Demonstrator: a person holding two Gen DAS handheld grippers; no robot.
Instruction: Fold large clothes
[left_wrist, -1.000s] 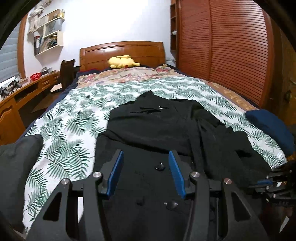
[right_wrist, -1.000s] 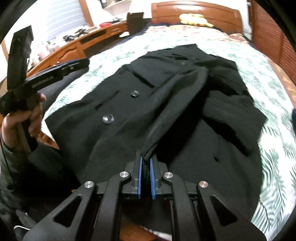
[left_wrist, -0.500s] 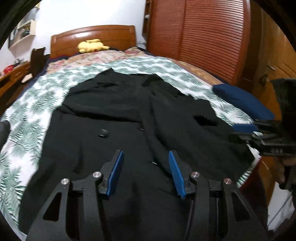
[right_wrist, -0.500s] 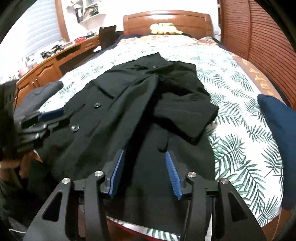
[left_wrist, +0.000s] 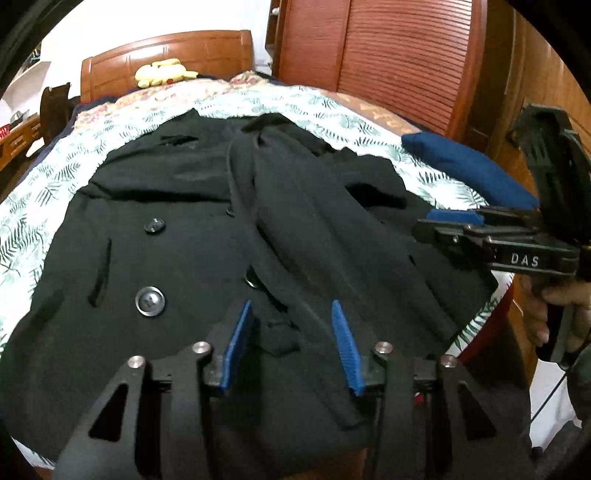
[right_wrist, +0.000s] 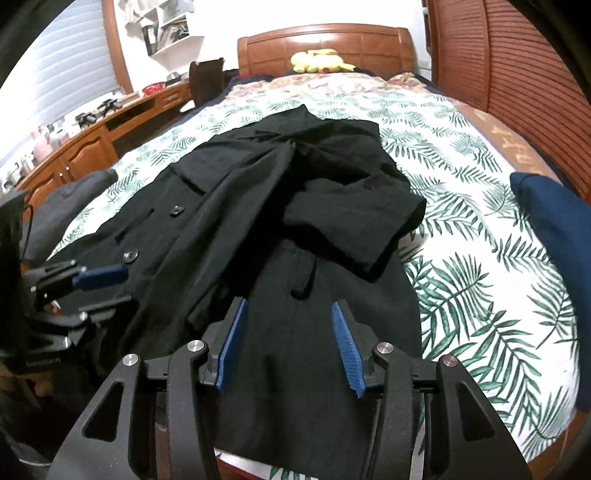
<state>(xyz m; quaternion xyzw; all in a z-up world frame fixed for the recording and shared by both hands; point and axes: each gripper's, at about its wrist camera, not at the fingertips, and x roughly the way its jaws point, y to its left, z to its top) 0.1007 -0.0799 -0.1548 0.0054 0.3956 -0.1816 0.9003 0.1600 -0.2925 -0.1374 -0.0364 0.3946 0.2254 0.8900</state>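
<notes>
A large black coat (left_wrist: 207, 236) with round buttons lies spread on the bed, collar toward the headboard, hem at the near edge. It also shows in the right wrist view (right_wrist: 295, 229), with one front panel and a sleeve folded over its middle. My left gripper (left_wrist: 291, 314) is open and empty just above the coat's hem. My right gripper (right_wrist: 286, 315) is open and empty above the hem on the coat's right side. Each gripper shows in the other's view, the right gripper (left_wrist: 454, 221) at the right and the left gripper (right_wrist: 99, 280) at the left.
The bed has a palm-leaf sheet (right_wrist: 480, 258) and a wooden headboard (right_wrist: 325, 40) with a yellow plush toy (right_wrist: 321, 61). A blue cushion (left_wrist: 469, 170) lies at the bed's right edge. A grey garment (right_wrist: 74, 195) lies at the left. A wooden wardrobe (left_wrist: 388, 55) stands right, a desk (right_wrist: 92, 136) left.
My right gripper let go of the coat's front edge, opened and swung to the coat's right side. My left gripper stayed open and moved right and lower over the hem.
</notes>
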